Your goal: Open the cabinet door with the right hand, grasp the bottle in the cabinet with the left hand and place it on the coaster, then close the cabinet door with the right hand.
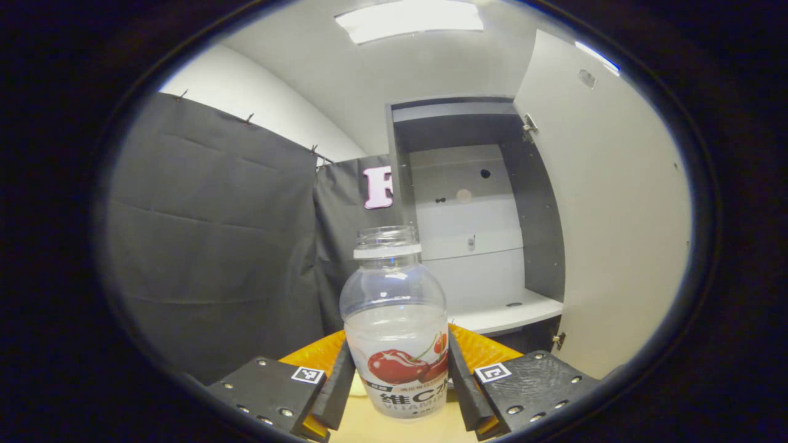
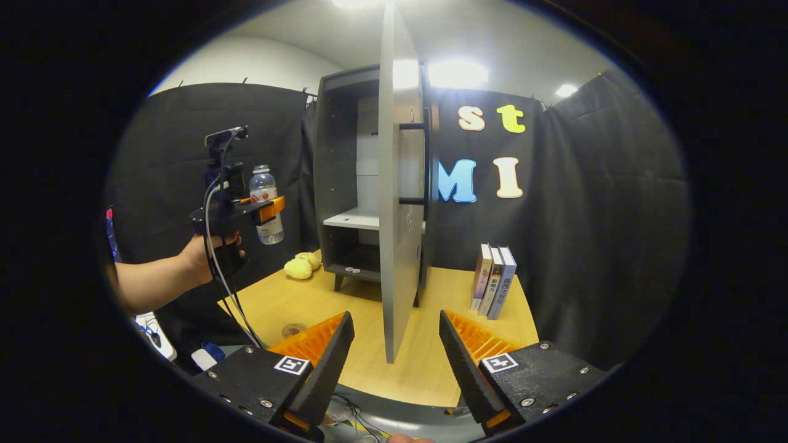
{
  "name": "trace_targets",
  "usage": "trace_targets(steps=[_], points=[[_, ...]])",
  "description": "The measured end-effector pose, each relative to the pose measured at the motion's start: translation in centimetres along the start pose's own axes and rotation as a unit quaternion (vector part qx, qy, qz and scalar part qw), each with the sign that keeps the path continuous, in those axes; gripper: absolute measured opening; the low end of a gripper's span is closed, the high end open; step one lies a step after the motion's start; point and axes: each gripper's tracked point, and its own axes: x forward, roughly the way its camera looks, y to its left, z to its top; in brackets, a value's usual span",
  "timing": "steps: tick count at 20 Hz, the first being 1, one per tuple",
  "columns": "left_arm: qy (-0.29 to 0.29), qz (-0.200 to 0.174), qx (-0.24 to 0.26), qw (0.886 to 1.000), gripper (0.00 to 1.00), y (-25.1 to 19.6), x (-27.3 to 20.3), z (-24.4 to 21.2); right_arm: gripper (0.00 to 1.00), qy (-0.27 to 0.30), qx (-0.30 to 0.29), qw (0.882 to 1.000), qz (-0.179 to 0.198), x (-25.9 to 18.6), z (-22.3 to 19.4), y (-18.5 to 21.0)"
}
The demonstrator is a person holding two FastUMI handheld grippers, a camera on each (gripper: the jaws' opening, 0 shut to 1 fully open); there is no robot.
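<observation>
Bottle of clear plastic with a cherry label [image 1: 397, 335] sits upright between the two fingers of my left tongs [image 1: 399, 378], both pressing on its labelled lower half, one on each side. In the right gripper view I see the same bottle held in the air at the far left, above the edge of the light wooden table [image 2: 431, 363], with my left hand [image 2: 206, 255] around the handle below it. On the table under and beyond it lie two yellow plush lumps [image 2: 303, 266], and nearer to me a small round brownish coaster [image 2: 293, 330] lies flat on the wood, well apart from the bottle. Further right stands the grey cabinet [image 2: 335, 178], with a white shelf inside it [image 2: 354, 218]. Its pale door [image 2: 397, 203] is swung wide open, edge-on toward me, and reaches down between the fingers of my right tongs [image 2: 394, 360], which stand spread apart and grip nothing; I cannot tell whether either finger touches the door. To the right of the door three books [image 2: 494, 280] stand upright together on the table.
</observation>
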Motion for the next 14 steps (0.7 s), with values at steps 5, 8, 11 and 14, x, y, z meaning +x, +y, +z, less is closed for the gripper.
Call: trace_targets(steps=[5, 8, 11, 14], points=[[0.017, -0.035, -0.024, 0.999, 0.73, -0.2, 0.1, -0.3, 0.86, 0.054, 0.053, 0.996, -0.045, 1.4, -6.8, -1.2], [0.018, -0.039, -0.019, 0.999, 0.73, -0.1, 0.0, -0.3, 0.86, 0.081, 0.091, 0.987, -0.102, 2.1, -10.0, -2.9], [0.008, -0.035, -0.01, 0.999, 0.73, 0.1, 0.1, -0.6, 0.86, 0.112, 0.047, 0.982, -0.145, 2.8, -13.3, -4.1], [0.022, -0.032, -0.007, 0.999, 0.74, 0.1, -0.1, -1.1, 0.86, 0.161, 0.024, 0.977, -0.141, 4.2, -17.1, -4.0]])
